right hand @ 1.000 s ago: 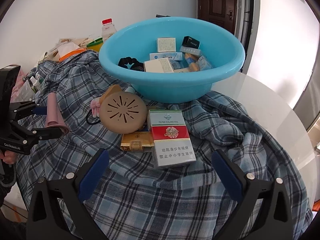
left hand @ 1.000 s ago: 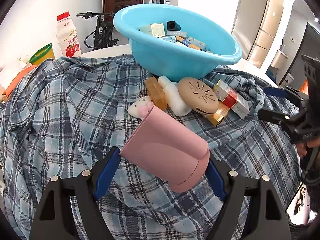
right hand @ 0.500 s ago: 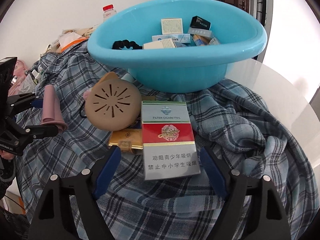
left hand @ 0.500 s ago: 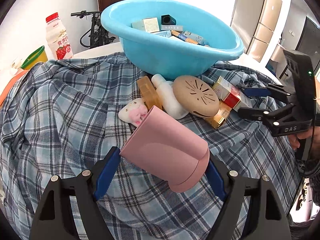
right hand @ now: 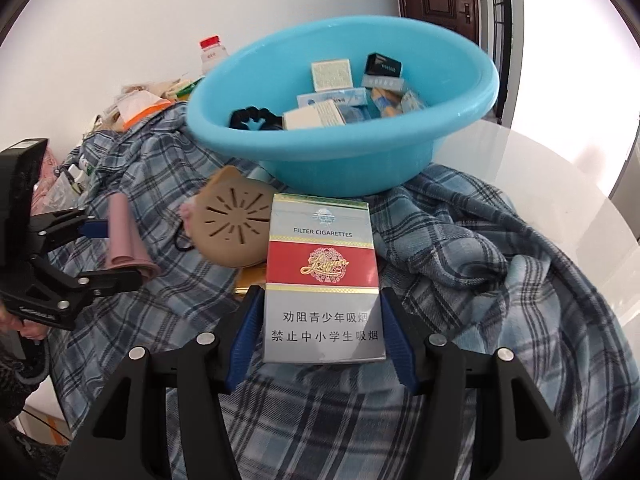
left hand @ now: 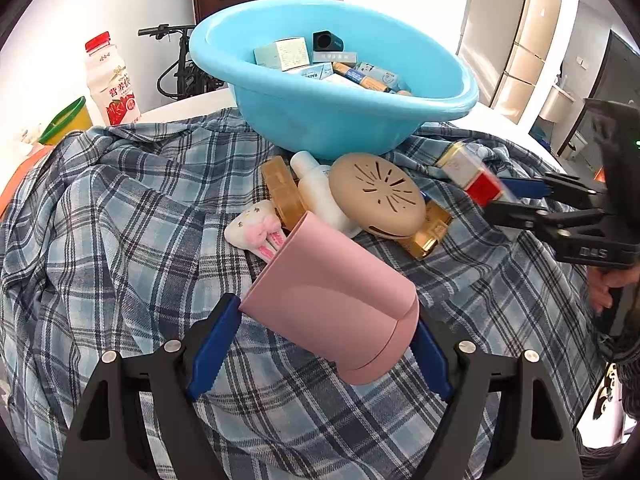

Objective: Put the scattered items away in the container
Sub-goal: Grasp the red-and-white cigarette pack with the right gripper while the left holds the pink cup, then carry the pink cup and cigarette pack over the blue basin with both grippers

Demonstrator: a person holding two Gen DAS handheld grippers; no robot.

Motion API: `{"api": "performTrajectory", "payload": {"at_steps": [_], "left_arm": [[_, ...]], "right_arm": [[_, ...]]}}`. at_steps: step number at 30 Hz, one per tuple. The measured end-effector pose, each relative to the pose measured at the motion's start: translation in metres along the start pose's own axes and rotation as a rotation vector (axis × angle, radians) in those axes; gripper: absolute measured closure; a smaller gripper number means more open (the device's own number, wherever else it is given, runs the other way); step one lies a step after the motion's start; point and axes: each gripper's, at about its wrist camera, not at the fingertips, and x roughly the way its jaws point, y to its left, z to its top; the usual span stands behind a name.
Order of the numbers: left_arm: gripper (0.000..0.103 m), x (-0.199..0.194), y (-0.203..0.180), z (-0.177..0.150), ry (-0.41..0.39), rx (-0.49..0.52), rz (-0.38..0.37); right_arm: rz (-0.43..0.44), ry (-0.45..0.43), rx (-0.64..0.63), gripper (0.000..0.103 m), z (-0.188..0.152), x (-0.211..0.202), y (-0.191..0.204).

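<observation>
My left gripper is shut on a pink cup, which lies tilted between its blue pads above the plaid cloth. My right gripper has its jaws closing on a red, white and silver cigarette pack. Both pads touch the pack's sides, and in the left wrist view the pack sits raised off the cloth. The blue basin stands behind, with several small boxes inside. In front of it lie a tan vented disc, a white bottle, an amber bar, a plush toy and a gold box.
A plaid cloth covers most of the round white table. A strawberry milk bottle and a yellow cup with a green rim stand at the back left. A person's hand grips the right tool.
The right gripper came down over the cigarette pack and its jaws narrowed onto the pack's sides; the pack now sits lifted. The left gripper kept the pink cup and barely moved.
</observation>
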Motion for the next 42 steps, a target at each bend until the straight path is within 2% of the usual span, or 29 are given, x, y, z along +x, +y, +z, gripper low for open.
{"api": "performTrajectory", "payload": {"at_steps": [10,19,28,42], "left_arm": [[0.020,-0.016,-0.012,-0.013,-0.015,0.004,-0.012],[0.020,-0.030,-0.018,-0.027,-0.027,-0.005,-0.008],[0.020,-0.049,-0.024,-0.017,-0.069,0.005,0.010],[0.020,-0.066,-0.036,0.028,-0.142,0.042,0.022]], "right_arm": [[-0.004,-0.007,-0.019,0.046,-0.022,-0.035,0.031],[-0.032,-0.033,0.018,0.046,-0.036,-0.048,0.037],[-0.059,-0.093,-0.010,0.046,-0.020,-0.068,0.043],[-0.086,-0.183,-0.030,0.046,0.014,-0.097,0.038]]}}
